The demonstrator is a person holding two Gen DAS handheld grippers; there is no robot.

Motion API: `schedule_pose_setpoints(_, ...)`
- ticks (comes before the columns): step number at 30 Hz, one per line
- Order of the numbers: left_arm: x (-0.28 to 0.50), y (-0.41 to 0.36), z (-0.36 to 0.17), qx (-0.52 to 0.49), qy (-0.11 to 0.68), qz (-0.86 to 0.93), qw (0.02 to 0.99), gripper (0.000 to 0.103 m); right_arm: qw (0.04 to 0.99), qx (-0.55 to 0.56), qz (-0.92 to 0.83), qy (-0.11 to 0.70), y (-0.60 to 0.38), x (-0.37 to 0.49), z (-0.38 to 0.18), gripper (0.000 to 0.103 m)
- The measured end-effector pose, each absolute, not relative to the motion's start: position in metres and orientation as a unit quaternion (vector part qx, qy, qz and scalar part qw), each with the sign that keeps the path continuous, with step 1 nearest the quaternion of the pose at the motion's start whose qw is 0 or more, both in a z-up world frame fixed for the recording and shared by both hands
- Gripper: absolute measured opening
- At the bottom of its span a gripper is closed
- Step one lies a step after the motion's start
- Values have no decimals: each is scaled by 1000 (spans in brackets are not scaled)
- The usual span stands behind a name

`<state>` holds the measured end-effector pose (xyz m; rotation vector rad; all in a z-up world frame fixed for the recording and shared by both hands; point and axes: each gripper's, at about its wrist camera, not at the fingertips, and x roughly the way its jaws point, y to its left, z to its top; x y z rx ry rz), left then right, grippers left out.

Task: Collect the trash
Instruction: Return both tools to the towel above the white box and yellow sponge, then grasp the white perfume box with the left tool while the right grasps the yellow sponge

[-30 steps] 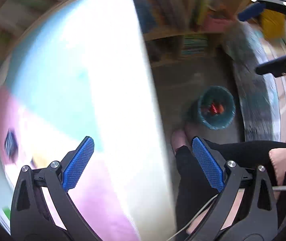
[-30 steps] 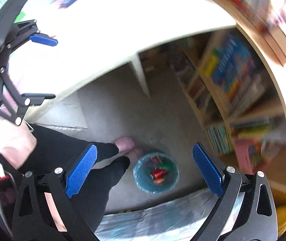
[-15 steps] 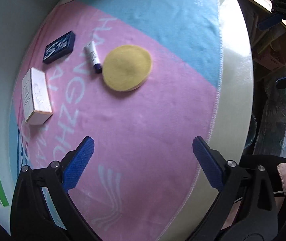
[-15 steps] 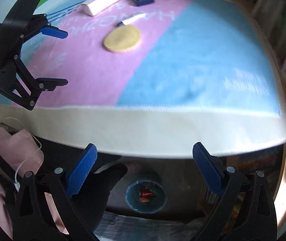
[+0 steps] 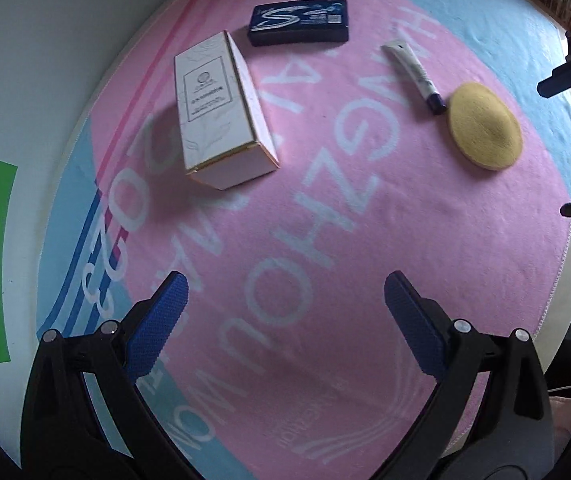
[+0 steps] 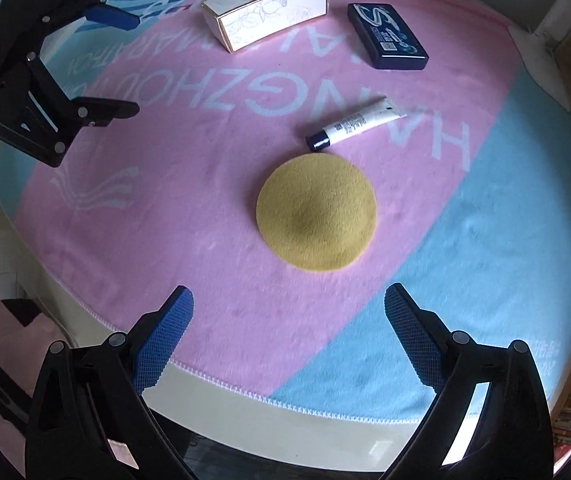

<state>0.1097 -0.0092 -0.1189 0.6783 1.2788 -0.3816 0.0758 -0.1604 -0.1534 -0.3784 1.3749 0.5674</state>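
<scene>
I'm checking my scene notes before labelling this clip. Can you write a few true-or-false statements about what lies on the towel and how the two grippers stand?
1. The round yellow sponge pad lies flat on the pink part of the towel. True.
2. The small white tube with a dark cap lies on top of the pad. False: it lies beside it.
3. The right gripper grips the pad. False: it is open and empty.
4. The left gripper is open. True.
5. The white cardboard box is stacked on the dark blue flat case. False: they are apart.

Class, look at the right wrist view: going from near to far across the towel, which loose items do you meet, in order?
Yellow round pad → small white tube with dark cap → dark blue flat case → white carton box.
</scene>
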Motion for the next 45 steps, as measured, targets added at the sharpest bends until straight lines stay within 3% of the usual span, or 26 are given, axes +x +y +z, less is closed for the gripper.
schedule_pose_setpoints(16, 201, -8, -140, 282, 586, -176, 740, 96, 696, -202, 245, 644, -125, 140, -190, 95)
schedule_pose_setpoints(24, 229, -21, -151, 285, 586, -171, 739, 96, 700, -226, 254, 628, -112, 127, -201, 95)
schedule_pose_setpoints(26, 240, -23, -154, 282, 586, -172, 740, 94, 703, -228, 253, 624, -111, 122, -202, 94)
schedule_pose_setpoints(27, 245, -24, -156, 280, 587, -173, 740, 87, 704, -226, 254, 624, -111, 121, -202, 94)
schedule_pose_setpoints(29, 250, -27, -158, 270, 593, -181, 737, 67, 706, -223, 254, 622, -113, 116, -200, 86)
schedule_pose_setpoints(30, 252, -29, -158, 266, 596, -181, 736, 51, 710, -226, 250, 618, -117, 115, -198, 80)
schedule_pose_setpoints(32, 256, -32, -158, 263, 594, -183, 738, 49, 714, -217, 249, 618, -123, 112, -196, 76)
schedule_pose_setpoints(45, 224, -57, -129, 292, 565, -188, 748, 48, 741, -156, 232, 610, -155, 74, -168, 76)
